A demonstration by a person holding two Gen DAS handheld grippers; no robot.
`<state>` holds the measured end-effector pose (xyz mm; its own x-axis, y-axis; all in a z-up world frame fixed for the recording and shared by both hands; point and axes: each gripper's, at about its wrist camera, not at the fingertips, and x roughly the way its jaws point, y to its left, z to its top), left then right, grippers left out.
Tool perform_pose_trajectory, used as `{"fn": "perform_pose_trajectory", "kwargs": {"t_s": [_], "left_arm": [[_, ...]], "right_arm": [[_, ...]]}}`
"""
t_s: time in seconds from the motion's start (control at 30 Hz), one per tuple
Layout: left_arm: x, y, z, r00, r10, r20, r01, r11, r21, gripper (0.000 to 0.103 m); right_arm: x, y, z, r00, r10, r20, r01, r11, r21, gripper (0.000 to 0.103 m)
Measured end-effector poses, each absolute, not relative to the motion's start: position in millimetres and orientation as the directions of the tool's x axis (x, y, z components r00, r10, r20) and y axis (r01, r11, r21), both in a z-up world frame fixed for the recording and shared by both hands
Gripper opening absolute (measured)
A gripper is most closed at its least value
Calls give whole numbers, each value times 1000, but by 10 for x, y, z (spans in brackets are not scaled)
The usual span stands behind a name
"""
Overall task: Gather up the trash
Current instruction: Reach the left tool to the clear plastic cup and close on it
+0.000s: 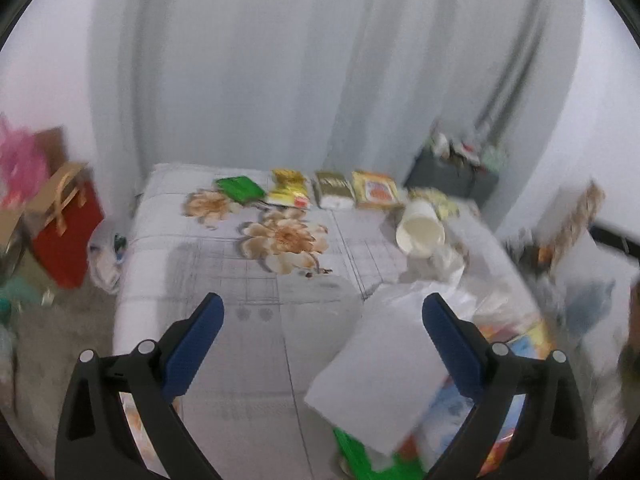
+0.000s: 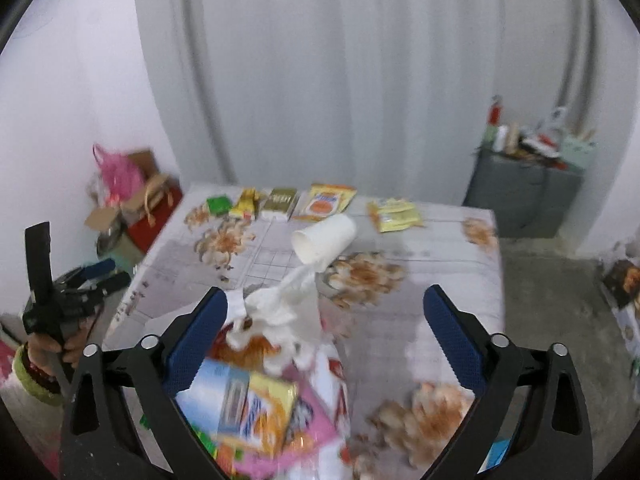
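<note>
Wrappers [image 2: 256,408] low between right tool [image 2: 324,308] wide-open pads, unheld, cup [image 2: 324,239] beyond.

Black two-finger left gripper [image 1: 323,310], right gripper [image 2: 325,305], blue textured pads [image 2: 198,340], silver screws, green cuff [image 2: 30,376], beaded bracelet [image 2: 40,372]

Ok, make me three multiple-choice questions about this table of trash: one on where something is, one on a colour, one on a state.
1. Where do the flat packets lie?
A. in a row along the table's far edge
B. on the floor
C. inside the cup

2. What colour is the leftmost packet?
A. blue
B. green
C. black

3. How is the white paper cup standing?
A. upright
B. upside down
C. tipped on its side

Answers: 1 A, they line the far edge by the curtain; 2 B, it shows bright green; 3 C, its open mouth faces sideways.
</note>
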<state>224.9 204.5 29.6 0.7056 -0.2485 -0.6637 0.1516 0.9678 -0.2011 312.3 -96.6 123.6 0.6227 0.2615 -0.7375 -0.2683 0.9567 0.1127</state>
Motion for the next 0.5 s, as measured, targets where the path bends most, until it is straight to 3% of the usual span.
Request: {"fn": "perform_pose_trajectory", "kwargs": {"t_s": [0.13, 0.2, 0.37, 0.5], "left_arm": [[2629, 1991, 13, 591, -315, -743, 193, 949, -248, 97], [2765, 1987, -78, 567, -309, -764, 193, 951, -242, 91], [3017, 1938, -304, 503, -276, -819, 188, 960, -208, 84], [3127, 1912, -448, 461, -270, -845, 189, 961, -203, 83]], "right_arm": [[3665, -646, 962, 503, 255, -826, -323, 942, 94, 79], [3895, -466, 818, 474, 208, -856, -346, 937, 37, 76], [4270, -217, 504, 454, 99, -886, -374, 923, -88, 71], [4499, -133, 300, 435, 32, -900, -369, 918, -146, 61]]}}
